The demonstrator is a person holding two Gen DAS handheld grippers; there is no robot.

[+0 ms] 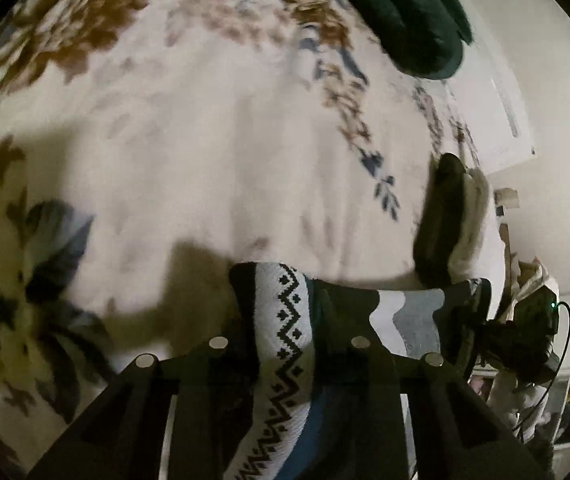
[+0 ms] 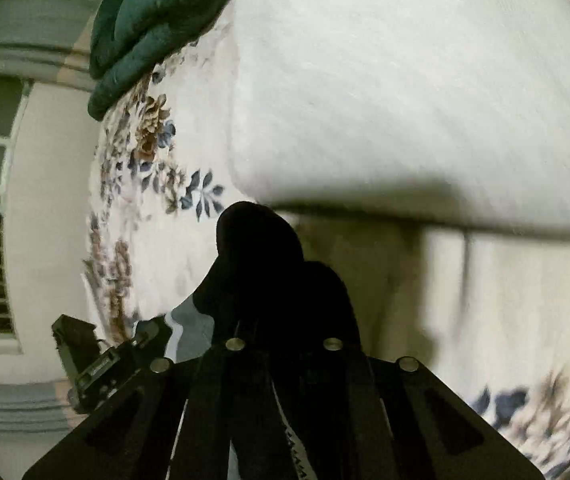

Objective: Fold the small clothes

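Left wrist view: we see our left gripper (image 1: 285, 320) clamped on a patterned sock (image 1: 285, 312), white with a black zigzag and blue and grey bands, draped between the jaws.
Right wrist view: our right gripper (image 2: 281, 280) is pinched tight on the sock's black end (image 2: 257, 248), which blocks our sight of the fingertips.
Sock: it stretches between both grippers, lifted over the bedspread's (image 1: 205, 140) near edge.
Other gripper: in the left view, the right one (image 1: 445, 216) stands at the bedspread's right edge.
Around: a dark green cloth (image 1: 401, 12) lies at the floral bedspread's far edge; a white folded blanket (image 2: 405, 100) lies beyond our right gripper.
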